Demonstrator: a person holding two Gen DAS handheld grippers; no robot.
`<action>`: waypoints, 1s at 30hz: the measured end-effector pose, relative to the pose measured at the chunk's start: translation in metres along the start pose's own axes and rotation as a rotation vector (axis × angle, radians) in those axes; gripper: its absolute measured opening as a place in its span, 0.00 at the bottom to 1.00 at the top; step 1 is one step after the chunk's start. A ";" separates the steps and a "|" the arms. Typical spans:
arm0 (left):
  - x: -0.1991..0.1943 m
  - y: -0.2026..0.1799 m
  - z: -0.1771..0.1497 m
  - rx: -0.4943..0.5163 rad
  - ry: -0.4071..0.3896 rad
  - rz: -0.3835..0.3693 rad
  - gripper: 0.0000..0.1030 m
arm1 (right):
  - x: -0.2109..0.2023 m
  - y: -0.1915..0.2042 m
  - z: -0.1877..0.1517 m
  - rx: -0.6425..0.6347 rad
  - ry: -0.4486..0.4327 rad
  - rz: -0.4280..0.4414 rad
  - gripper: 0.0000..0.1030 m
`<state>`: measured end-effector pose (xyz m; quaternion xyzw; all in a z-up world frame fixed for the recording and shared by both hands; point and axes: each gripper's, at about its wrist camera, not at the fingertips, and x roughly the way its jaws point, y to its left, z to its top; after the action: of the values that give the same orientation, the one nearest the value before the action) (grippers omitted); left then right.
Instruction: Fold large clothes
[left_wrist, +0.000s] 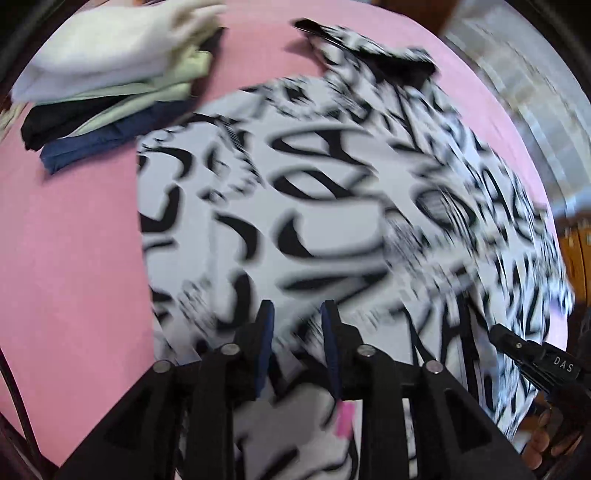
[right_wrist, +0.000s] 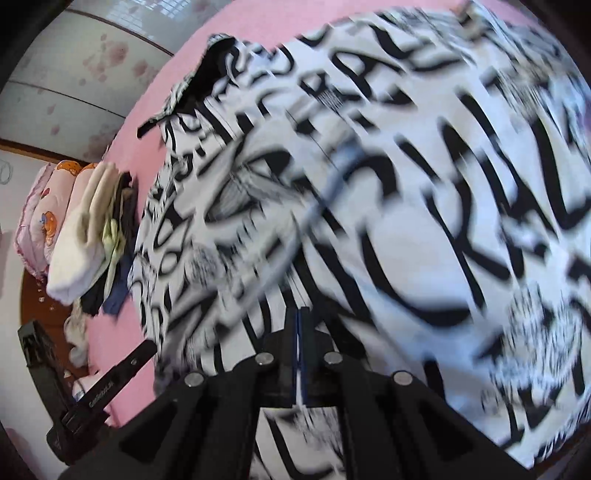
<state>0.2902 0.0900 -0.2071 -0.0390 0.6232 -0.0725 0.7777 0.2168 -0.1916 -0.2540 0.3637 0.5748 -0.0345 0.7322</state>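
Already, several folded clothes (left_wrist: 110, 81) sit stacked far left on my pink bed (left_wrist: 74, 258). My black-and-white printed garment (left_wrist: 295, 206) lies spread, unfolded. Left gripper (left_wrist: 297, 314) gapes above it; right gripper (right_wrist: 300, 314) pinches its fabric.

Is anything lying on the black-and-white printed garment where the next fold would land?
Nothing visible does. The black-and-white printed garment lies bare on the pink bed cover; the stack of folded clothes sits beside it, off the cloth. The frames are blurred.
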 end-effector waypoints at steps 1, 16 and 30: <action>-0.003 -0.009 -0.008 0.017 0.011 0.000 0.27 | -0.004 -0.008 -0.006 0.005 0.024 0.014 0.02; -0.041 -0.133 -0.065 0.041 0.112 0.027 0.63 | -0.109 -0.142 -0.006 0.078 0.035 -0.032 0.27; -0.044 -0.303 -0.095 0.143 0.121 -0.016 0.81 | -0.183 -0.284 0.045 0.248 -0.018 0.034 0.41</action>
<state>0.1684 -0.1991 -0.1403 0.0163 0.6618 -0.1252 0.7390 0.0592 -0.4932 -0.2324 0.4610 0.5531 -0.0963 0.6872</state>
